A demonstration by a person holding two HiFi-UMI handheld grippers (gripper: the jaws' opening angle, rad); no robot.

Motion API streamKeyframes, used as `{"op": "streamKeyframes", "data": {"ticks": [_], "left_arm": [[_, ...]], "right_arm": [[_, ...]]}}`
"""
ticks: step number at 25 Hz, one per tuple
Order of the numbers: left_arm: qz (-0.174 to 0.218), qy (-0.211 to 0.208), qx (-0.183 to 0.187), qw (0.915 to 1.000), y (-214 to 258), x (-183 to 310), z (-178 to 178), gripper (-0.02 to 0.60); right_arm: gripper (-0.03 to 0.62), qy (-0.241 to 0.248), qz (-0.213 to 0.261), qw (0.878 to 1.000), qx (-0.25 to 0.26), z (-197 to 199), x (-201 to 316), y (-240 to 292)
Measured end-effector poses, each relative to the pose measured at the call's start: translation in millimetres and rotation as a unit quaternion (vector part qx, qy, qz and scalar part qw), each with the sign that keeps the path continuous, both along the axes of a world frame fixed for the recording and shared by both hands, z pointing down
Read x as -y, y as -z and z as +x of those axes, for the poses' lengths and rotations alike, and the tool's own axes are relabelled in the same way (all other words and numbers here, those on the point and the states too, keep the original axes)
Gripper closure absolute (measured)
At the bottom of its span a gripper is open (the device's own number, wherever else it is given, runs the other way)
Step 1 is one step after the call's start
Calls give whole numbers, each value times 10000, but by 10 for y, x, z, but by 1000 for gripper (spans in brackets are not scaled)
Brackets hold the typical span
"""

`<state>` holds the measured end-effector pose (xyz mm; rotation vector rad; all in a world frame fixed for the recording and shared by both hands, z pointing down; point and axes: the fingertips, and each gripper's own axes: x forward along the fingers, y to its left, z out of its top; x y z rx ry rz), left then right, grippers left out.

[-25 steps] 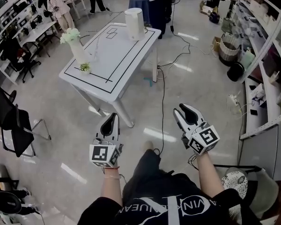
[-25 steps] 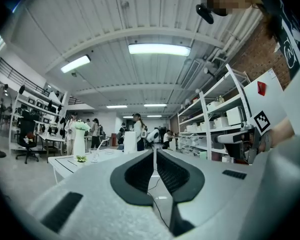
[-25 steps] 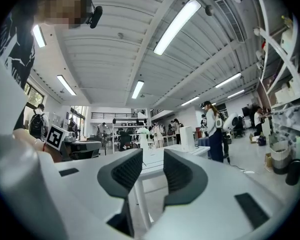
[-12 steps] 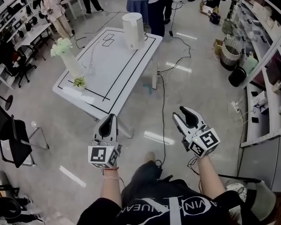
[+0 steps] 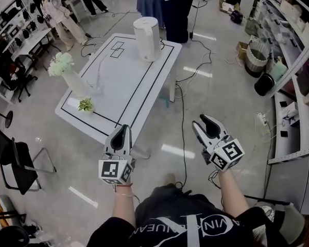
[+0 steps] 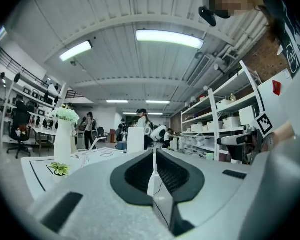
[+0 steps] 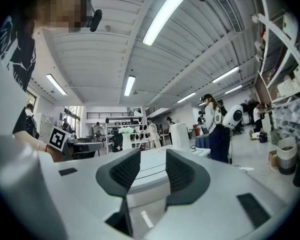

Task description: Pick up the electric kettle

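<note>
The white electric kettle (image 5: 147,37) stands upright at the far end of the white table (image 5: 124,86), well ahead of both grippers. In the left gripper view the kettle (image 6: 135,140) shows far off, left of the jaw line. In the right gripper view the kettle (image 7: 179,136) stands just right of the gap. My left gripper (image 5: 122,131) is shut and empty, held level near the table's near corner. My right gripper (image 5: 205,121) is open; its jaws have just been opening, with nothing between them.
A white vase of flowers (image 5: 71,80) and a small green plant (image 5: 85,105) stand on the table's left side. A cable (image 5: 184,117) runs across the floor. A black chair (image 5: 10,153) is at left, shelves (image 5: 293,86) at right, and people stand beyond the table.
I have walked closer: the table and kettle lie nearer and lower in the head view. Both grippers keep the same pose in front of me.
</note>
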<state>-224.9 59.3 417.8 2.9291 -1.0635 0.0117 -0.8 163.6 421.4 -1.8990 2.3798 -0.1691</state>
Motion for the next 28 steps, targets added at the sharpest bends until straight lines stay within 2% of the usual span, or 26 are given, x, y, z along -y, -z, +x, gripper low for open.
{"op": "streamKeyframes", "data": {"ticks": [5, 13, 18, 22, 28], "left_arm": [[16, -63, -35, 10000, 8, 309, 50, 558], [-66, -82, -140, 9998, 23, 529, 92, 558], [-140, -44, -211, 9997, -18, 657, 116, 558], [-207, 10, -233, 9995, -55, 797, 131, 558], [-159, 55, -170, 9997, -7, 1159, 268, 558]], "right_arm": [[456, -91, 49, 9999, 14, 25, 273, 26], [456, -237, 116, 9996, 107, 192, 424, 131], [456, -188, 94, 9998, 71, 185, 559, 160], [456, -239, 105, 9993, 276, 259, 700, 177], [456, -112, 160, 9994, 269, 411, 1133, 204]]}}
